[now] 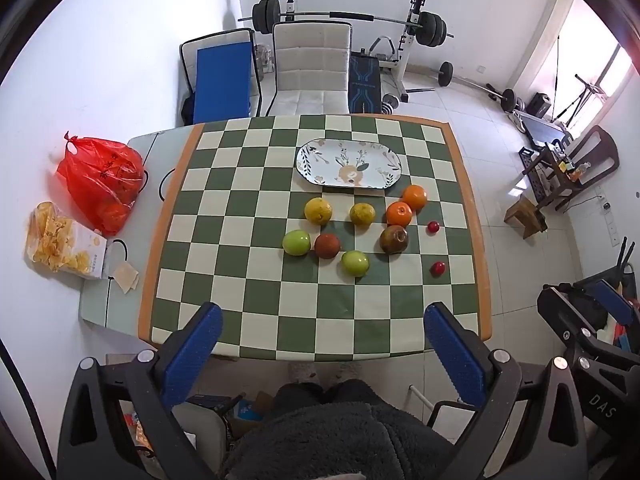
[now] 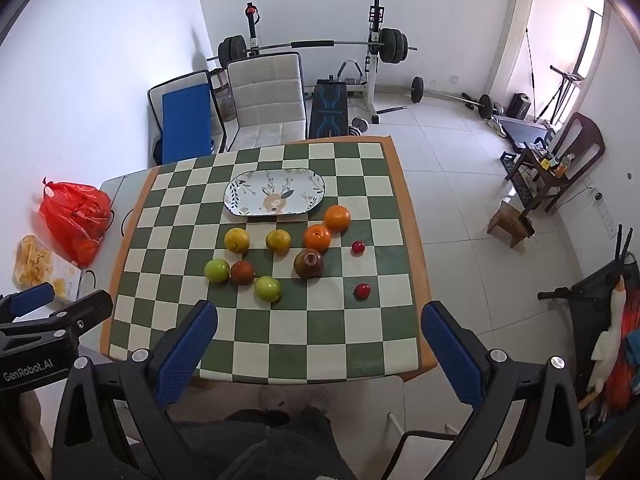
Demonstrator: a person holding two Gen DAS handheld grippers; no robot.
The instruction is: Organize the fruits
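Both tongs hang above the near edge of the desk point(image 1: 192, 216) with nothing between their blue pads: the left tongs point(image 1: 320, 340) are spread wide and touch nothing, and the right tongs point(image 2: 318, 338) are spread just as wide and equally empty. By my reading the task has not started, since no fruit is on the plate yet (every piece lies loose on the checked cloth).

Nearest the tongs are a green apple point(image 2: 267, 288) and a small red fruit point(image 2: 362, 291) well to its right. Just behind sit a second green apple point(image 2: 217, 270), a dark red fruit point(image 2: 242, 272) touching or almost touching it, and a brown-green fruit point(image 2: 308, 263), with another small red fruit point(image 2: 358, 247) off to the right. Farther back are two yellow citrus point(image 2: 237, 240) and two oranges point(image 2: 317, 237), the oranges touching. Beyond them lies the oval patterned plate point(image 2: 240, 188), bare.

The next move likely calls for lowering one pair of tongs over the near green apple, straddling it and closing gently so the round fruit does not roll away
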